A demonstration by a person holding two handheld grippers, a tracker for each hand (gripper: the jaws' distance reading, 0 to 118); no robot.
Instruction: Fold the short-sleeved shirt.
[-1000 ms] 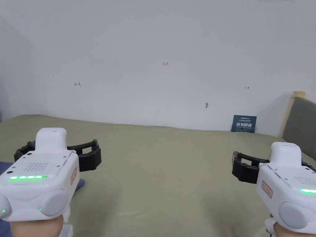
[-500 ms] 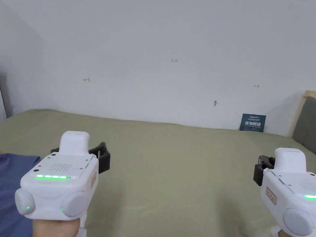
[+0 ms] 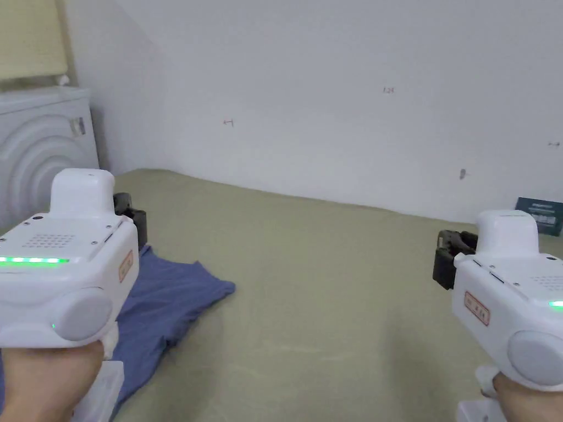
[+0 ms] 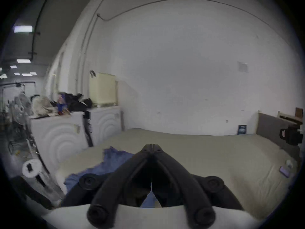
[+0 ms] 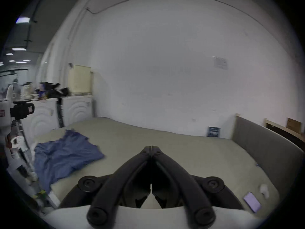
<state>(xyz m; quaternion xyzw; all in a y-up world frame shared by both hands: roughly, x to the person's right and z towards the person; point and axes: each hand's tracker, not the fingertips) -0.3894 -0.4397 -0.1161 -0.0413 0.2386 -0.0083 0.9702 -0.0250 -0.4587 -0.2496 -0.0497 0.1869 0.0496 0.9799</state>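
A blue short-sleeved shirt (image 3: pixel 165 299) lies crumpled on the left part of the olive-green bed (image 3: pixel 330 286), also seen as the shirt (image 5: pixel 66 153) and the shirt (image 4: pixel 113 160). My left gripper (image 4: pixel 151 147) hangs over the shirt's near edge, jaws together with nothing between them. My right gripper (image 5: pixel 151 148) is held over the bare right half of the bed, far from the shirt, jaws also together and empty. In the head view the left gripper (image 3: pixel 129 211) and the right gripper (image 3: pixel 448 258) are mostly hidden behind their white housings.
White washing machines (image 4: pixel 105 125) stand against the bed's left edge, with a cream basket (image 4: pixel 103 88) on top. A grey headboard (image 5: pixel 264 146) bounds the right side. A phone (image 5: pixel 252 202) lies near the bed's front right corner. A small dark sign (image 3: pixel 541 214) leans on the wall.
The head camera has swung left, bringing the blue shirt and a washing machine into view. Both grippers' jaws went from open to together.
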